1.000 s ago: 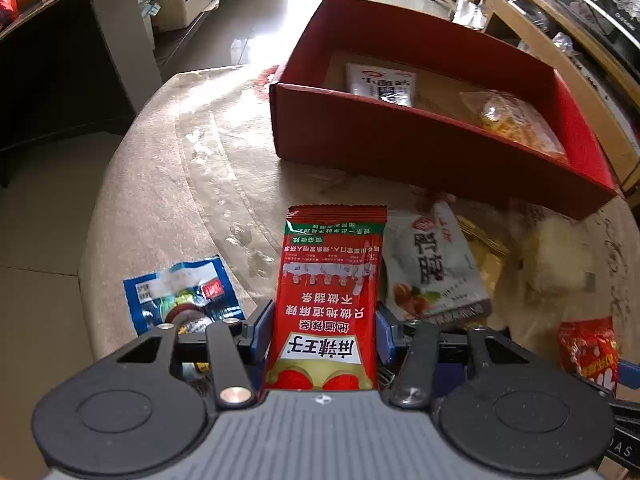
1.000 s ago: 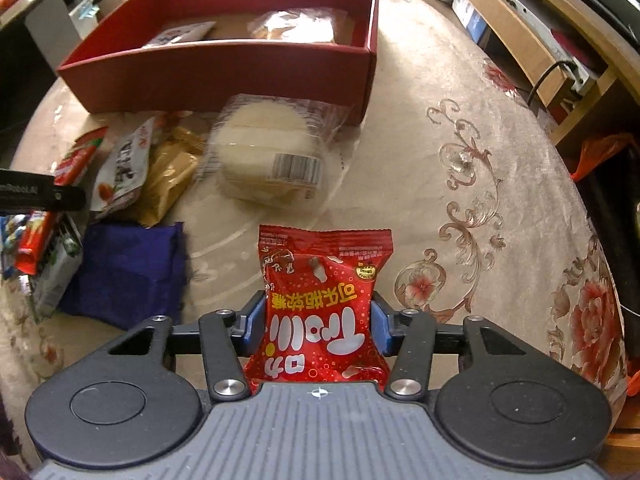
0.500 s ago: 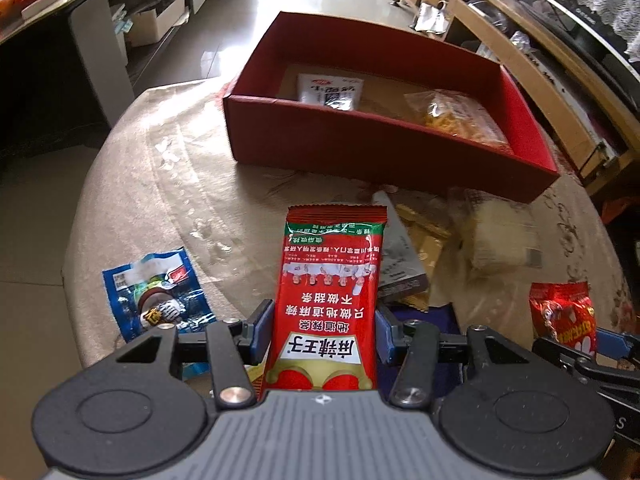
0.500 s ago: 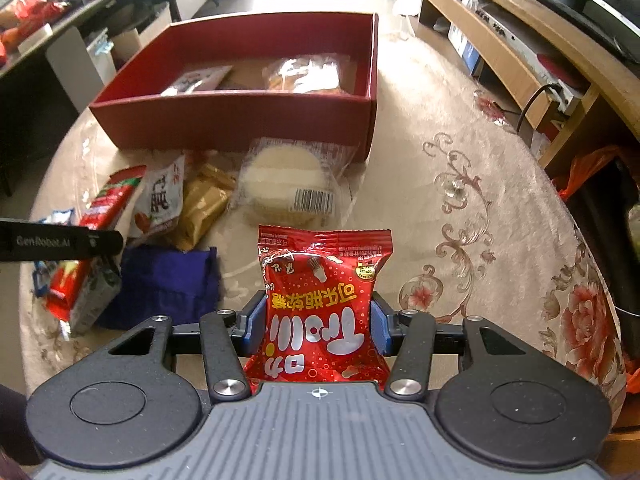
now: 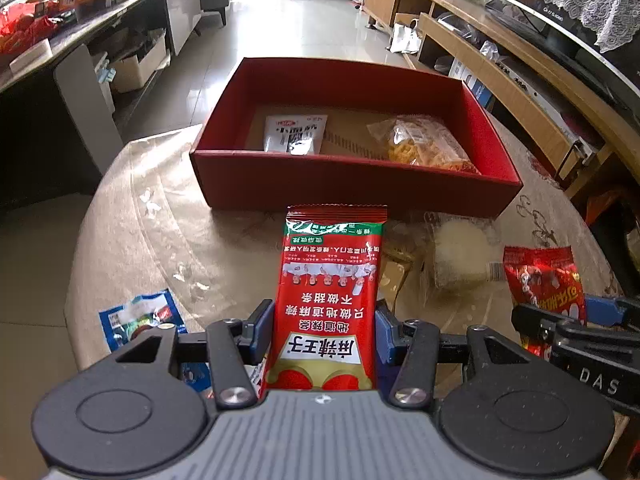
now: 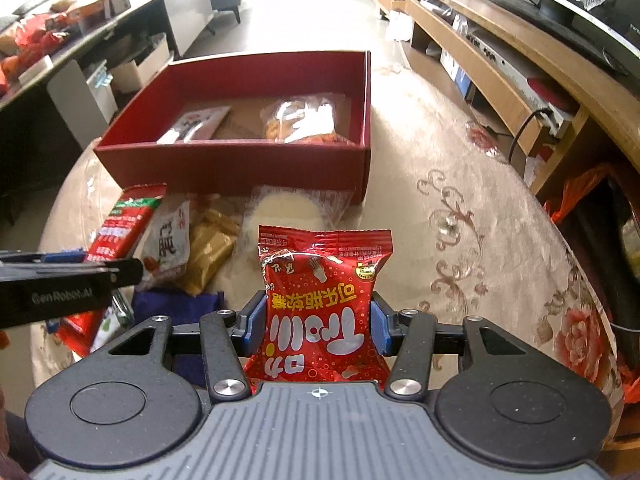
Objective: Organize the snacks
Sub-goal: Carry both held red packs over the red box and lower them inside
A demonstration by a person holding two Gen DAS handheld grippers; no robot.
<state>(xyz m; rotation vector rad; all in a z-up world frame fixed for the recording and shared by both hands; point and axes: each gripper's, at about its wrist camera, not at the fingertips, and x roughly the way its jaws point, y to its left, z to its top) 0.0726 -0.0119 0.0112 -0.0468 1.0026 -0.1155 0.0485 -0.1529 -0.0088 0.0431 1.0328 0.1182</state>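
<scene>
Both our hands have risen, so the red box (image 5: 356,178) shows more of its floor (two packets inside). Our left gripper (image 5: 324,330) clamps the tall red sachet (image 5: 330,300); our right gripper (image 6: 318,322) clamps the red candy bag (image 6: 320,304) above the table (image 6: 460,208).

Between the left jaws is a red packet (image 5: 329,300) with a green band on top and white letters. Between the right jaws is a red pouch (image 6: 320,308) with white and yellow letters. Ahead of both is a dark red box (image 5: 352,178). The tablecloth (image 6: 460,216) is beige with brown scrolls and pink-red flowers.
</scene>
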